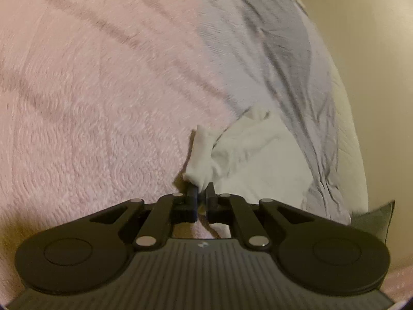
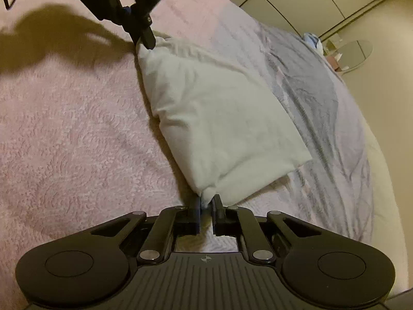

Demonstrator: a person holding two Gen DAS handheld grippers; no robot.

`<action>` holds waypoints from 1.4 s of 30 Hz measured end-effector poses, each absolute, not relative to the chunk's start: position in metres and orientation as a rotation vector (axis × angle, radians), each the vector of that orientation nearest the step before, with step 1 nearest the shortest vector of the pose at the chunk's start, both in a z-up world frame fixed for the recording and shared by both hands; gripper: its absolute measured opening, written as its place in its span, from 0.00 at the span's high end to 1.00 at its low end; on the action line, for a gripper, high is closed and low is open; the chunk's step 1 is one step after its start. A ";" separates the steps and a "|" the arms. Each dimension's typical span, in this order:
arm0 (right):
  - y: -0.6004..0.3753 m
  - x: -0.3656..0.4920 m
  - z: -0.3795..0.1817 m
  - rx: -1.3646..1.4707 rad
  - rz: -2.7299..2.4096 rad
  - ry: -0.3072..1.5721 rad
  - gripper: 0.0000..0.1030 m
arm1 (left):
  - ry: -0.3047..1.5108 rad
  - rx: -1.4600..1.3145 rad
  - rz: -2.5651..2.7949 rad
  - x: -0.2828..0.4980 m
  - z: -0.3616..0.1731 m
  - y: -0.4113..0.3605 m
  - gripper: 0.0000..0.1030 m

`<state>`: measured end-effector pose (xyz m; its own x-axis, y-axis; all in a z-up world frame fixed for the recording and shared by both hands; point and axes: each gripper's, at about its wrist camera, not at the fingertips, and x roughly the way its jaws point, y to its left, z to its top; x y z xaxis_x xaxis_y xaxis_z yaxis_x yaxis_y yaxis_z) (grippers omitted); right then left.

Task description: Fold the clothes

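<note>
Left wrist cam: the left gripper (image 1: 200, 190) is pinched tight on a corner of the white garment (image 1: 258, 160) on the pink blanket (image 1: 90, 103), and right wrist cam: the right gripper (image 2: 206, 202) is clamped on its near corner, the cloth (image 2: 219, 118) lying folded across blanket and grey sheet (image 2: 322, 103).

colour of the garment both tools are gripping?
White garment, plain; clearest in the right wrist view.

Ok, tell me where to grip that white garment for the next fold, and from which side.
Grip the white garment by the two corners of its edge nearest the pink blanket, coming in low from that side. Both bunch into graspable tips. The left gripper and right gripper already pinch them, so probably keep those holds.
</note>
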<state>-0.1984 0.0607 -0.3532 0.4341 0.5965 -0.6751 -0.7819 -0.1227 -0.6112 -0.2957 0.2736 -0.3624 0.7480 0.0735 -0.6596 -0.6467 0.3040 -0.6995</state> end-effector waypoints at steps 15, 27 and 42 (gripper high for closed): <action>0.064 -0.079 -0.283 -0.262 1.088 0.919 0.98 | 0.600 -0.889 0.499 -0.291 -0.306 0.267 0.88; 0.080 0.004 -0.308 0.053 0.865 1.166 0.81 | 0.768 -0.806 0.549 -0.235 -0.325 0.283 0.74; 0.078 -0.074 -0.289 -0.167 0.870 1.326 0.41 | 1.199 -0.726 0.650 -0.212 -0.313 0.209 0.65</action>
<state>-0.0738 0.0780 -0.2893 -0.0127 0.4561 -0.8898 -0.6345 0.6841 0.3597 -0.2118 0.2094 -0.3126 0.2407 0.0655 -0.9684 -0.7760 0.6123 -0.1515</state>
